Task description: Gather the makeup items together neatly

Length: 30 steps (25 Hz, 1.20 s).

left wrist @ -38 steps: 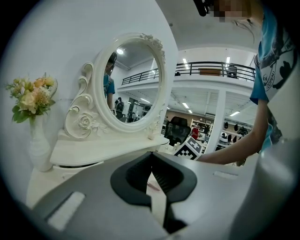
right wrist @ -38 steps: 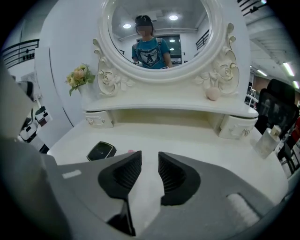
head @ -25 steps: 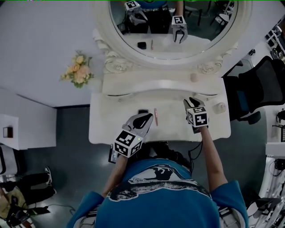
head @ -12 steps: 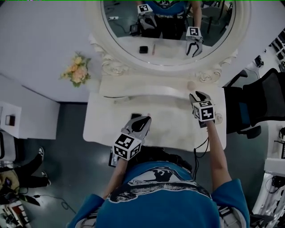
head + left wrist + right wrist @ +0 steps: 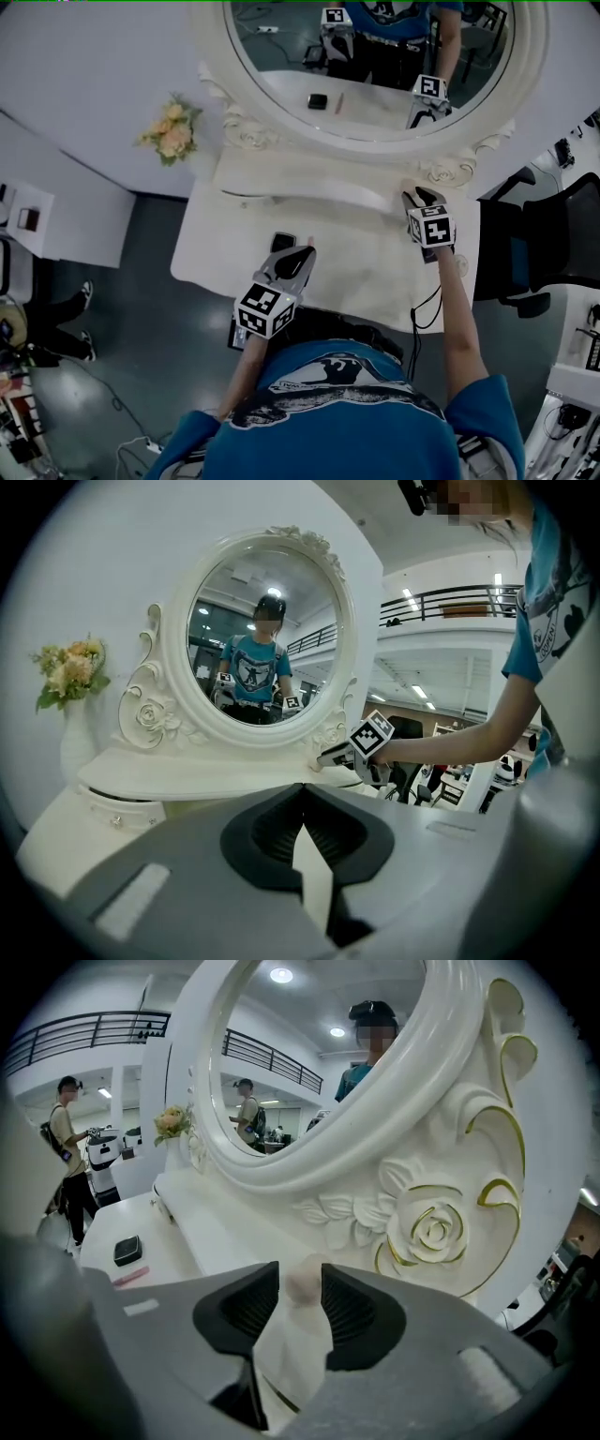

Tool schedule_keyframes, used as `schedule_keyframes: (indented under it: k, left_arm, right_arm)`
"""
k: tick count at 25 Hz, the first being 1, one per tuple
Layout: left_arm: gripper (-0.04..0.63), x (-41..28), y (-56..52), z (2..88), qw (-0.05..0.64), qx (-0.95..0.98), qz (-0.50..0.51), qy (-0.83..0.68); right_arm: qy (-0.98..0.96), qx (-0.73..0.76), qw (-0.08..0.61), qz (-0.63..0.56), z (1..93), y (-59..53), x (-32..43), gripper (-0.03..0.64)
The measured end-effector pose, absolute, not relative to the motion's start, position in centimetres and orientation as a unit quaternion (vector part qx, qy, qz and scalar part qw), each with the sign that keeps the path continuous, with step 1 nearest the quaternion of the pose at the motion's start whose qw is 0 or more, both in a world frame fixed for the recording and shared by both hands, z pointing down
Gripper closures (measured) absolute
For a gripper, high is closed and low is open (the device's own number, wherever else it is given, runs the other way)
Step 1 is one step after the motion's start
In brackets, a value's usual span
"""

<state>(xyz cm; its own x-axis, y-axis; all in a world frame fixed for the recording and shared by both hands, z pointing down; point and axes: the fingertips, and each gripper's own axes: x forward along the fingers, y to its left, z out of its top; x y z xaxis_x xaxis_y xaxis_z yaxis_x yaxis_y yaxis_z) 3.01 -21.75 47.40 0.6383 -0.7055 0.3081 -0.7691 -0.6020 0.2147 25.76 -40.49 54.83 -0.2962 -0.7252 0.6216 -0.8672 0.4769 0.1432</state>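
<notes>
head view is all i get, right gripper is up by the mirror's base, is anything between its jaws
Observer: Yes. The right gripper view shows a small beige round item standing between the tips of the right gripper. Its jaws have just been opening, and the pads do not visibly press on the item.
Operator: ok and the left one, open or shut
Observer: Shut. In the left gripper view the jaw tips of the left gripper meet, with nothing between them.
</notes>
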Motion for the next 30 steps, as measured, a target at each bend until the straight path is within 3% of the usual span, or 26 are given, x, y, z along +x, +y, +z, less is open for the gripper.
schedule_keyframes:
  k: [6,14,30]
  left_arm:
    - [0.583,3.3,-21.2,47.8,0.172,0.881,0.101,-0.429]
    - [0.583,3.3,-20.6,48.4,0.182,0.872,0.108,-0.442]
    - [0.583,1.5,-19.9,47.9,0.177,0.879,0.117,-0.426]
  right_arm:
    - [-0.79,0.496,0.342,0.112,56.6,-40.9,26.6,0.488]
    - [-0.801,0.499,0.306,0.124,56.9,-40.9,26.8,0.526]
    - [-0.82,0.481,0.277,0.136,54.7,-36.6,23.5,0.534]
